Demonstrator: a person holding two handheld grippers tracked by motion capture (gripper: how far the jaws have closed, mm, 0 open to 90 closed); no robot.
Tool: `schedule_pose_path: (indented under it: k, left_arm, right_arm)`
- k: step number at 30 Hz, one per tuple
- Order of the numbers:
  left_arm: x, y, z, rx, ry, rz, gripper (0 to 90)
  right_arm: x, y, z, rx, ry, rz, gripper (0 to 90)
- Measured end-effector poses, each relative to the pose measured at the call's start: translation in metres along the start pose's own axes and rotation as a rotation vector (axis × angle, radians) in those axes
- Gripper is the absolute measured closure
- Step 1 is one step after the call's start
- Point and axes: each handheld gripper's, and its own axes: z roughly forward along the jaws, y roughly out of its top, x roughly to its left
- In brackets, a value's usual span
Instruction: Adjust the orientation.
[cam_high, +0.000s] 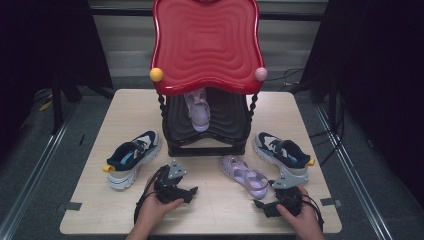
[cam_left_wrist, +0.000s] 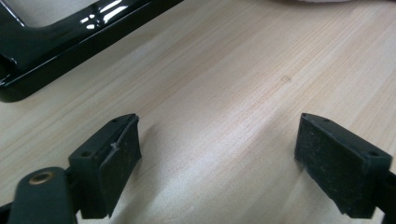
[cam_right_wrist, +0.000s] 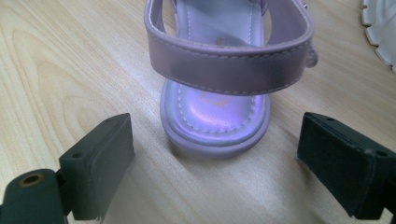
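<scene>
A lilac sandal (cam_high: 244, 175) lies on the wooden table (cam_high: 220, 210) in front of the rack. Its heel end (cam_right_wrist: 215, 116) with the back strap sits just ahead of my right gripper (cam_right_wrist: 215, 125), reaching in between the open jaws without touching the pads. In the high view the right gripper (cam_high: 261, 204) is low at the front right, held by a hand. My left gripper (cam_left_wrist: 217, 130) stands open over bare wood with nothing between its pads. It is at the front left of centre (cam_high: 192, 191), near the rack's black base (cam_left_wrist: 46, 42).
A rack with a red wavy top (cam_high: 206, 45) and a black lower shelf (cam_high: 227, 125) stands mid-table; a second lilac sandal (cam_high: 199, 112) rests on that shelf. Navy-and-white sneakers lie at the left (cam_high: 131, 157) and right (cam_high: 281, 152). The right one's sole (cam_right_wrist: 380, 28) is near the sandal.
</scene>
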Motion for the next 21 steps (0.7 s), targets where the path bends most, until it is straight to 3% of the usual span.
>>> schedule_pose_path:
  k: [21]
  left_arm:
    - [-0.0001,-0.0003,0.0004,-0.003,-0.005,-0.002,12.5]
  right_arm:
    - [0.0032,0.0061,0.0036,-0.018,-0.015,0.029,13.3]
